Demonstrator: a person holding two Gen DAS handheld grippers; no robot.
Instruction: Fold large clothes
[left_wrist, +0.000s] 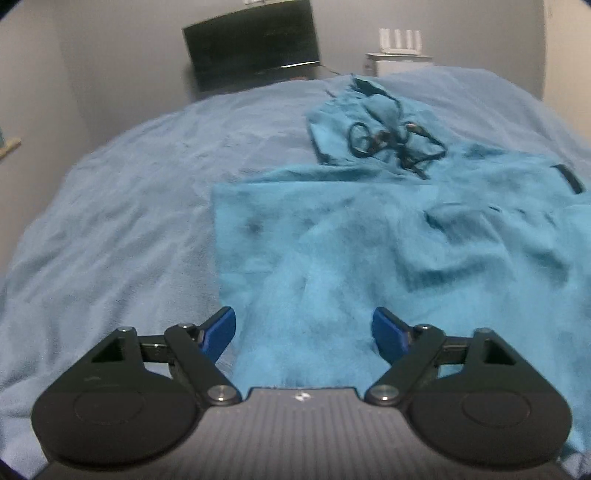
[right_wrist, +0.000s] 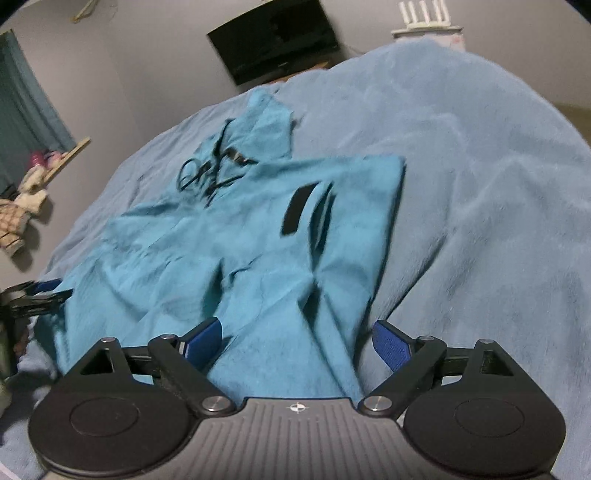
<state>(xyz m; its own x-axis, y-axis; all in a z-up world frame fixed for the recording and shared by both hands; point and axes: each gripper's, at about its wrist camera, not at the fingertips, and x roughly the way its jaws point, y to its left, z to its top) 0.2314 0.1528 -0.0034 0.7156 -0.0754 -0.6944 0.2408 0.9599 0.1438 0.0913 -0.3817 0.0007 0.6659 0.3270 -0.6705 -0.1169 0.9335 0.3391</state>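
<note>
Left claw (left_wrist: 303, 332): blue pads wide apart, nothing between them, hovering over the near hem of the teal hoodie (left_wrist: 369, 240). Whether it touches the fabric is unclear, since the claw body hides the cloth right under it. Right claw (right_wrist: 297, 343): also spread wide, gripping nothing, with a raised fold of the same hoodie (right_wrist: 240, 240) running in between its pads from 12 o'clock; the near end of that fold goes under the claw body.

Hidden or hard to read: both views are motion-blurred. In the left view the hoodie is cut off at 3 o'clock by the frame edge. The black drawcord (left_wrist: 388, 142) is a tangle near the hood and its ends can't be traced. The left claw shows in the right view at 9 o'clock, partly cropped.

Edges and room: the hoodie's left edge is a straight fold line in the left view, with bare blue blanket (left_wrist: 129, 203) from 9 to 11 o'clock. In the right view the right edge is folded too, with bare blanket (right_wrist: 480, 184) from 1 to 4 o'clock.

Orientation: long axis runs near to far, hem by the claws, hood at 12 o'clock towards the wall TV (right_wrist: 275, 40). A black patch (right_wrist: 297, 210) sits on the upper right of the body
</note>
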